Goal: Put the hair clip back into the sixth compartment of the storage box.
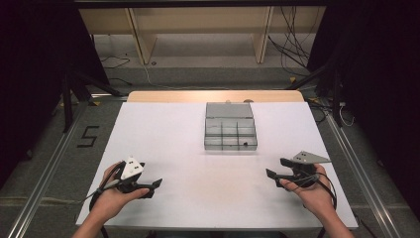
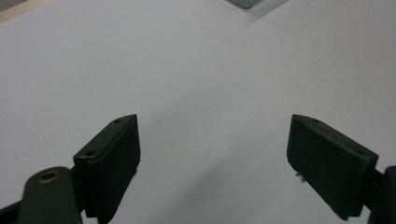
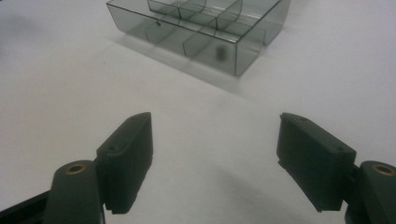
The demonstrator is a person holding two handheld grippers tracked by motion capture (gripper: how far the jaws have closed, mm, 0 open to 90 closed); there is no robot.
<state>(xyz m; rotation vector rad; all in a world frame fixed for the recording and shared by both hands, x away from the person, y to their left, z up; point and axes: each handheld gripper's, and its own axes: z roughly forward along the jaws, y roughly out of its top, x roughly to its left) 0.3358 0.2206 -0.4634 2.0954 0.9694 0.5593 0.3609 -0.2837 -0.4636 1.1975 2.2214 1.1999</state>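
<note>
Your left gripper low over near-left of white table, jaws spread wide, nothing between them. Your right gripper over near-right, jaws also spread, empty. Clear smoky divided box sits mid-table toward far edge, lid open, well apart from both your grippers. Small dark item in box's near-right compartment; too blurred to identify. Box corner at top of left gripper view.
</note>
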